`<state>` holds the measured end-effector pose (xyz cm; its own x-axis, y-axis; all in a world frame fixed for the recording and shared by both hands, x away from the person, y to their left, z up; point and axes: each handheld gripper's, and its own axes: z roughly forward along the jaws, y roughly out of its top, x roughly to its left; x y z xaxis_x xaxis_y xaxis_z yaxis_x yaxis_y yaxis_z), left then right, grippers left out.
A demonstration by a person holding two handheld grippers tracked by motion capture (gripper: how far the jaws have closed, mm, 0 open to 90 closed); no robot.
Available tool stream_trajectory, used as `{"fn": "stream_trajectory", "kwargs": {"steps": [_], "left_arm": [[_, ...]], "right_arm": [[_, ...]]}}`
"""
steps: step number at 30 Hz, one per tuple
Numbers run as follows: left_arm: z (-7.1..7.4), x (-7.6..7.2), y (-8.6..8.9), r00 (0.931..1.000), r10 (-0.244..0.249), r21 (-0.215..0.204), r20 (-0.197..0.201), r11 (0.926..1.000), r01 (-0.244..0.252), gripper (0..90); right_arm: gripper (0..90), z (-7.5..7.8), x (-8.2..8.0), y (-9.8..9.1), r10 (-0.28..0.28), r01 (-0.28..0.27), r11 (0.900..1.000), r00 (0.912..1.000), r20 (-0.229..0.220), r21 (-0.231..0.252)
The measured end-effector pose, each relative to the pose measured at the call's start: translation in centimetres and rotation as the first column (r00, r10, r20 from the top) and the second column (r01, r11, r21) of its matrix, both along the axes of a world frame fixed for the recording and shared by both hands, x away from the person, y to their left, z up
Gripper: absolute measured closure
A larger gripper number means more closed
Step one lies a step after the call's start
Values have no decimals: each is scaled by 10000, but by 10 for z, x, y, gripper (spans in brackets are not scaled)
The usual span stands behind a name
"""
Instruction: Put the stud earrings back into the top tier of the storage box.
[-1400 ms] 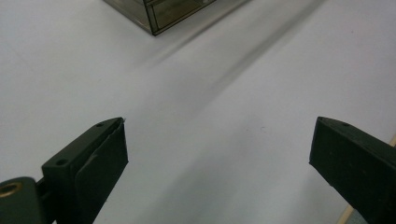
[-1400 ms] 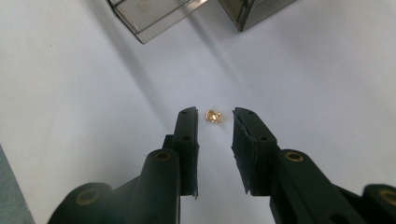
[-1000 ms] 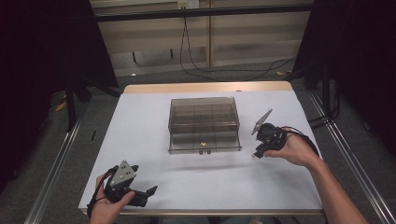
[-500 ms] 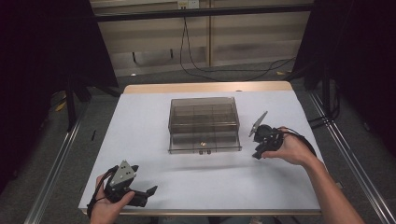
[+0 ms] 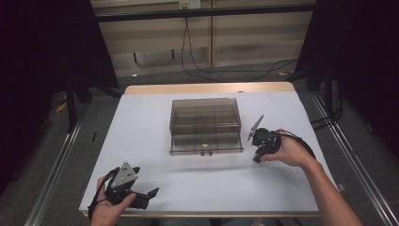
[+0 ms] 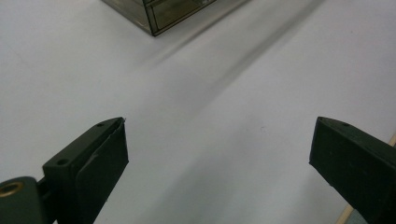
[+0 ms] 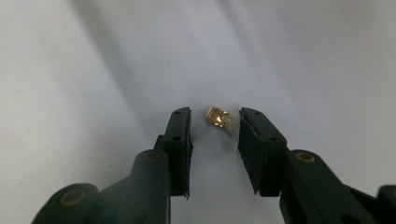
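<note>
Between the two black jaws of the right gripper [image 7: 215, 122], on the white surface [image 7: 93, 70], lies a small golden metal piece [image 7: 217, 116]. In the right gripper view it sits near the jaw tips, a little closer to the right-hand one in that picture, and there is a gap on each side, so the pads do not press on it. The jaws have just been opening and now stand a little apart, with the piece loose between them. In the high view this gripper [image 5: 258, 153] is in the person's right hand [image 5: 287, 149], just beside the front right corner of a smoky transparent drawer box [image 5: 206, 125], and the golden piece is too small to make out under it.

That high view also shows a tiny light spot on the front of the box, but I cannot tell what it is.

The left gripper [image 5: 143, 197] rests at the near left edge of the surface, well apart from the box, held in the left hand [image 5: 109, 212]. In the left gripper view its jaws stand wide open with only bare white surface between them, and one corner of the box is at the top of that picture.
</note>
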<state>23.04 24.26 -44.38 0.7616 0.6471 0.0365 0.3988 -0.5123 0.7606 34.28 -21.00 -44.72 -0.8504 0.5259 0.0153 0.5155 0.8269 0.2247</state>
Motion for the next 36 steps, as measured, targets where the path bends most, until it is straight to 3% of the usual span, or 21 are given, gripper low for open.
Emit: {"fn": "stream_trajectory", "kwargs": {"steps": [26, 29, 36], "left_arm": [[0, 0, 0, 10000, -4, 79, 15, 10000, 4, 43], [0, 0, 0, 10000, -37, 67, -2, 10000, 37, 43], [0, 0, 0, 10000, 20, 21, 3, 10000, -20, 43]], "right_arm": [[752, -1, -4, 3, 326, -325, 9995, 9992, -218, 12], [774, -1, -4, 4, 26, -26, 10000, 9995, -311, -1], [809, -1, -3, 4, -47, 47, 10000, 9993, -372, -4]]}}
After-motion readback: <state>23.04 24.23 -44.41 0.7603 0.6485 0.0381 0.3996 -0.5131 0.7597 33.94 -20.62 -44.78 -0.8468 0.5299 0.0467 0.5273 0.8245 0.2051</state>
